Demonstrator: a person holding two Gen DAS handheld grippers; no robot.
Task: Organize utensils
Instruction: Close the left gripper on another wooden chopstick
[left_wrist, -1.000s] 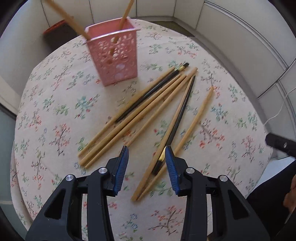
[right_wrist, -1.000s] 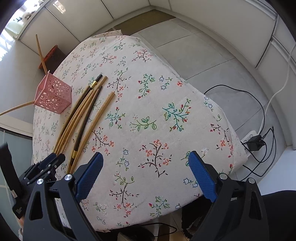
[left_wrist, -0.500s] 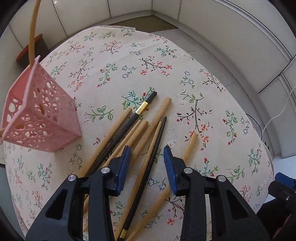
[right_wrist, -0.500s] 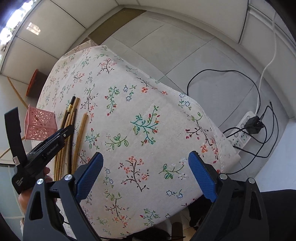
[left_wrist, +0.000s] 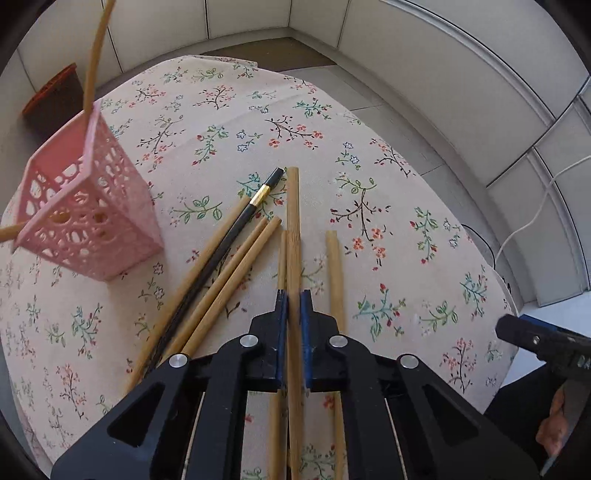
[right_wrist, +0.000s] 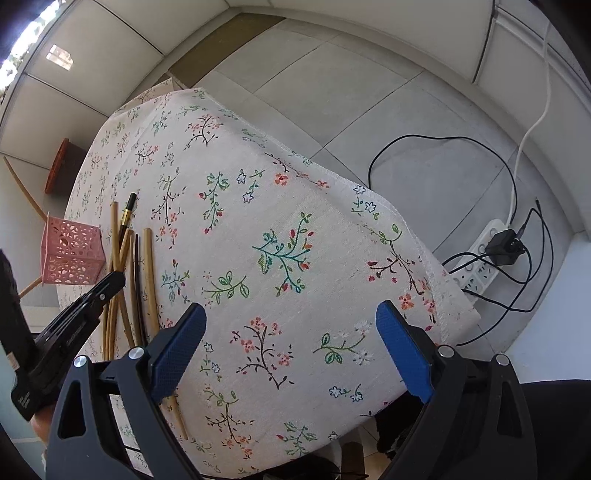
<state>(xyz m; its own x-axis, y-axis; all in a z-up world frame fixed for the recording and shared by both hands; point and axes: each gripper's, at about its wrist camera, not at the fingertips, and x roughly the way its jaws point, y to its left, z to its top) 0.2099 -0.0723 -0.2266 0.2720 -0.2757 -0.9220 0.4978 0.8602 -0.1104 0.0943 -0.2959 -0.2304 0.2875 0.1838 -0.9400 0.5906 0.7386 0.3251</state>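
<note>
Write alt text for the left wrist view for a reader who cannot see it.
The left tongs are shut on one bamboo chopstick lying among other loose chopsticks on a floral tablecloth. A pink perforated holder stands to the left with a chopstick already in it.

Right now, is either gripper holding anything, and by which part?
The left gripper is shut on a bamboo chopstick, pinching it partway along its length. The right gripper is open and holds nothing.

Matt pale wooden chopsticks (left_wrist: 294, 221), a glossy black gold-banded chopstick (left_wrist: 236, 229), a perforated pink plastic holder (left_wrist: 88, 221), woven floral cotton tablecloth (right_wrist: 295, 206).
</note>
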